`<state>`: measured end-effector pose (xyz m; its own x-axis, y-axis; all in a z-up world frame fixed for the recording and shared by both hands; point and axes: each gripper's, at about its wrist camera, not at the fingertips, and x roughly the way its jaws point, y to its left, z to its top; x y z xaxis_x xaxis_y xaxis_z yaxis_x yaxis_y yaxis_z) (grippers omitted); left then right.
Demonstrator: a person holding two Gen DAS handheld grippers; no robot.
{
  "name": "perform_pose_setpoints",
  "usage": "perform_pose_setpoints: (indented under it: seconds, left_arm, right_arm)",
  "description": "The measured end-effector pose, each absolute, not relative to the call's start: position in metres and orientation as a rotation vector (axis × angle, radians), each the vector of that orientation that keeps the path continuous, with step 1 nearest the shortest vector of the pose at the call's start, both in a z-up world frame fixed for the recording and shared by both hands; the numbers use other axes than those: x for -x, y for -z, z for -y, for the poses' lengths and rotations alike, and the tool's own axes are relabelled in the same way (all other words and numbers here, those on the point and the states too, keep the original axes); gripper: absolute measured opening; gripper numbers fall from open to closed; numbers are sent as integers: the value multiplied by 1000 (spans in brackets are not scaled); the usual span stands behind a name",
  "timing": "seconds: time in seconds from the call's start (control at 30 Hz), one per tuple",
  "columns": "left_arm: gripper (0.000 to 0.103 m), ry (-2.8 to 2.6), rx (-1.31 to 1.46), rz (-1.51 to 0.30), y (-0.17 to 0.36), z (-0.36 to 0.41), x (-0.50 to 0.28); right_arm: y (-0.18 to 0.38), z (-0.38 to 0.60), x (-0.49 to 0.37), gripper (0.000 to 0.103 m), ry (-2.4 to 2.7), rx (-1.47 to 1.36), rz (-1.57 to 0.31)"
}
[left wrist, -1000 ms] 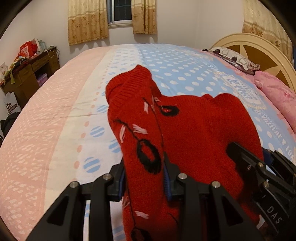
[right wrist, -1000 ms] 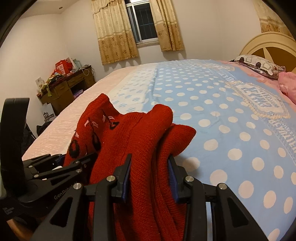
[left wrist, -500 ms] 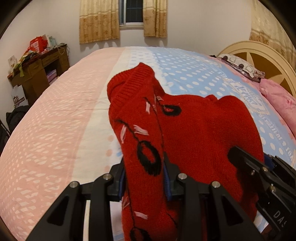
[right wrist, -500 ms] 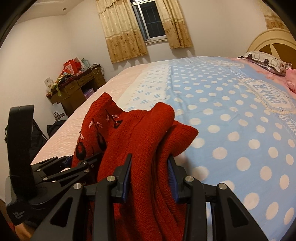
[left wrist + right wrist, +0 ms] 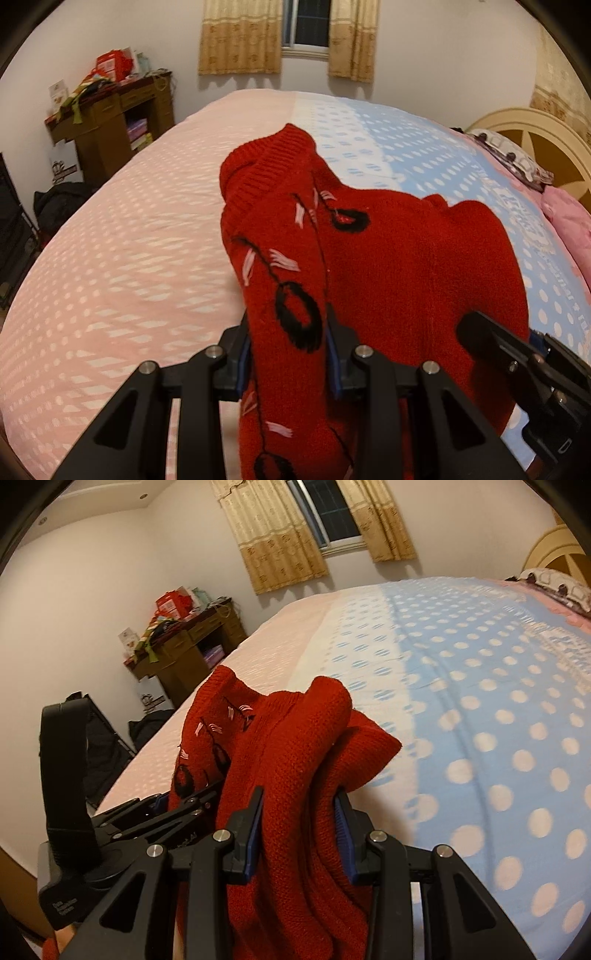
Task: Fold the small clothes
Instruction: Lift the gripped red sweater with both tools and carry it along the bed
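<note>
Got the small red knit sweater with black and pink stitching bunched and clamped in both my left gripper and right gripper, held above the bed's near edge, so it looks mid-carry and next I'd lay it flat.

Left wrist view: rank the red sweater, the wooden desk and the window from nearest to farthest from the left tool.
1. Red sweater, clamped in the left tool.
2. Wooden desk, far left by the wall.
3. Window, top centre, beyond the bed.
</note>
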<state>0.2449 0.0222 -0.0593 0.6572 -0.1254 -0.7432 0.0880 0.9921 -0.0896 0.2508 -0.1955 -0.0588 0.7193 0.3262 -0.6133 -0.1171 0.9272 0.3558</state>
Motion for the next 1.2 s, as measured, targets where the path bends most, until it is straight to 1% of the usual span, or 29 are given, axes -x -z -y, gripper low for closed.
perform_pose_setpoints:
  seconds: [0.77,1.2]
  left_arm:
    - [33,-93,101,-831,61,-132,-256]
    - [33,-182,85,-832,67,-163,-276]
  right_arm:
    - [63,70,-295,36,-485,-385,-796]
    - [74,33,-324,36,-562,-446,-812]
